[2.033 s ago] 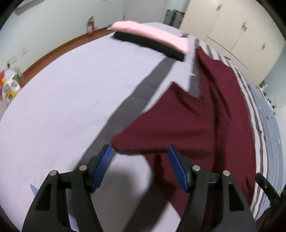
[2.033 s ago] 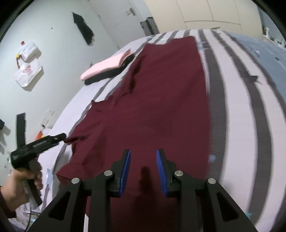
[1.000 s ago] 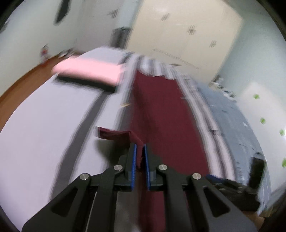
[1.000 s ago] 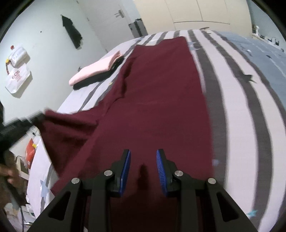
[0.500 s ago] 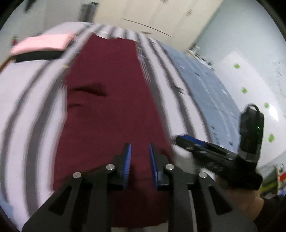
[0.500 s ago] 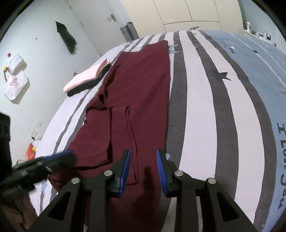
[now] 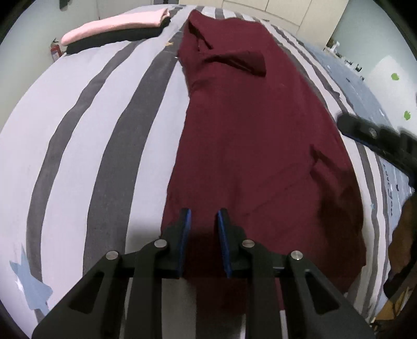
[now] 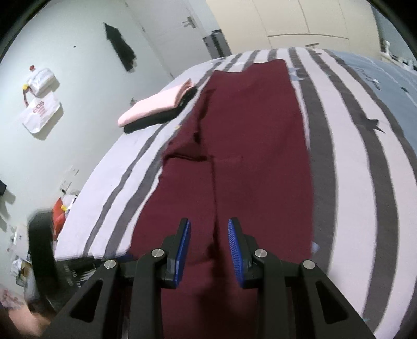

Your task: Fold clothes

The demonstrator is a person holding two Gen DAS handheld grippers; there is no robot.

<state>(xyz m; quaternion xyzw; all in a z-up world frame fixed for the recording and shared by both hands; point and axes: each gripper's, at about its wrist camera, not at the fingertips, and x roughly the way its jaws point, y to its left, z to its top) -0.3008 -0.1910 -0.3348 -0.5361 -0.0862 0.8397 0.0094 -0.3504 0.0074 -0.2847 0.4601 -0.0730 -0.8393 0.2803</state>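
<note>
Maroon cloth, the garment [image 7: 247, 135], is lying lengthwise along the striped bed [image 7: 117, 117], its sides turned in to a long narrow band, probably so it can be folded end to end. We are holding our left gripper [image 7: 202, 229] and right gripper [image 8: 208, 242] over its near end, both partly open and gripping nothing. Folded pink and black clothes [image 8: 156, 107] are sitting beside its far end.

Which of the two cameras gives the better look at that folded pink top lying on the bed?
The left wrist view: the pink top lies large and sharp on a black garment. In the right wrist view the same pink top is smaller, farther off and slightly blurred.
</note>
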